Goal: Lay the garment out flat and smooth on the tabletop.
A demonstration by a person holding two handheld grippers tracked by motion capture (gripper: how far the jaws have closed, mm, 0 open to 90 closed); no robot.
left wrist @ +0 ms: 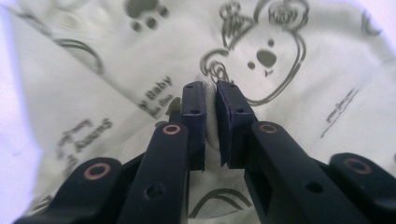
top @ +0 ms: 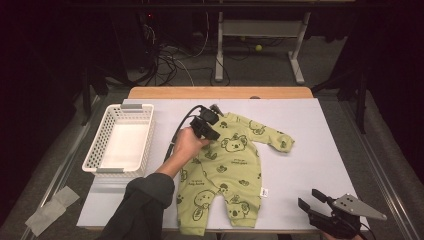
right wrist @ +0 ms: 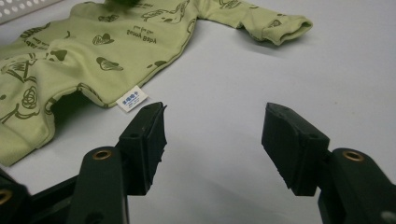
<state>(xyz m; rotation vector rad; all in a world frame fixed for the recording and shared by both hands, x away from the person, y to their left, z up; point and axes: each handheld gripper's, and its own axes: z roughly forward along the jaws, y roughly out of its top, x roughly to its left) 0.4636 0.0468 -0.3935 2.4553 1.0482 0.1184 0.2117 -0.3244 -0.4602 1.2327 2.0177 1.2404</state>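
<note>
At the left of the table stood a white basket [top: 120,142], and just to its right the left gripper [top: 210,131] had its jaws pinched nearly together on a fold of the green baby romper [top: 225,170], which lay flat on the pale mat [top: 310,130] near the table's middle. To do this step well, that pinch probably needed to catch both layers before any lift. Far right, the right gripper [right wrist: 212,135] hovered with jaws wide and empty beside the romper's white tag [right wrist: 132,98].
</note>
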